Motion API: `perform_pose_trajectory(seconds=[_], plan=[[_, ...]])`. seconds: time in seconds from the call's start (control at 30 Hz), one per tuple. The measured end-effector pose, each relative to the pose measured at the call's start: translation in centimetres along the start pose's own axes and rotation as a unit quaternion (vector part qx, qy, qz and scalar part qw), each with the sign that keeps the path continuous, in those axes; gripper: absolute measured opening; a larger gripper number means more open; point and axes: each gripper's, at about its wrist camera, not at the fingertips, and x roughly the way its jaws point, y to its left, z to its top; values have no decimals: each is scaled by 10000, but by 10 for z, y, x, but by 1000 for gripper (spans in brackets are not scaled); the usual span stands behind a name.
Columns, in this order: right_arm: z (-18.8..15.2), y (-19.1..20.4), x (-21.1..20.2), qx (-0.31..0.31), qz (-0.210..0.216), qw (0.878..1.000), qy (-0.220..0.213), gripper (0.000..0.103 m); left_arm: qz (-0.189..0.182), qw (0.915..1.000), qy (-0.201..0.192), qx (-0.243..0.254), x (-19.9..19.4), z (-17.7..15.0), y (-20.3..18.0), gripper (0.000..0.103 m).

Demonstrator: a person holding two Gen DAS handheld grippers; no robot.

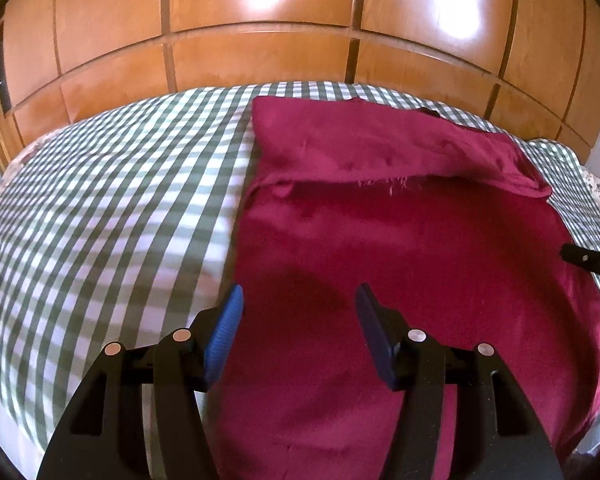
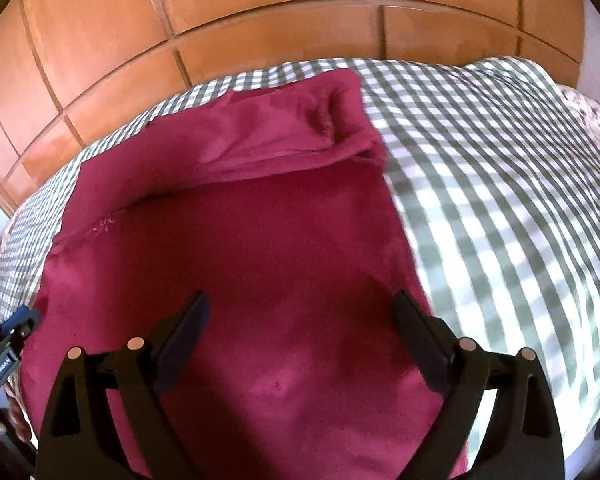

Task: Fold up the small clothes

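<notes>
A dark red garment (image 1: 400,240) lies spread on the green-and-white checked bed cover (image 1: 120,200). Its far part is folded back toward me, with a frayed hem across the middle. My left gripper (image 1: 300,300) is open and empty, hovering above the garment's near left edge. The right gripper's tip (image 1: 588,260) shows at the garment's right edge. In the right wrist view the same garment (image 2: 240,240) lies below my open, empty right gripper (image 2: 300,312), near its right edge. The left gripper (image 2: 8,340) shows at the far left.
A wooden panelled wardrobe (image 1: 260,40) stands behind the bed. The checked cover (image 2: 500,200) stretches to the right of the garment. A floral fabric (image 2: 592,120) shows at the bed's far right edge.
</notes>
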Motion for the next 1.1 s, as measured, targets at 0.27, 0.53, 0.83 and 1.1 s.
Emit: perform_pose_trajectory(seconds=[0.27,0.53,0.83,1.1], plan=[[-24,-33,-32,169,-152,9997,63,92,-62,9998,179,-59,-18,-30,22,57],[-78,-55,-62,184,200,9976,643,90,-469,9975,523,123,-54,-63,41,57],[-122,-53,-77,365,777,9846,1522,14,-1438,9789,1435,212,-66,-98,42,8],[-80,-42,-96,667,1780,9758,1083,9,-2371,9659,979,-363,-86,-55,59,3]])
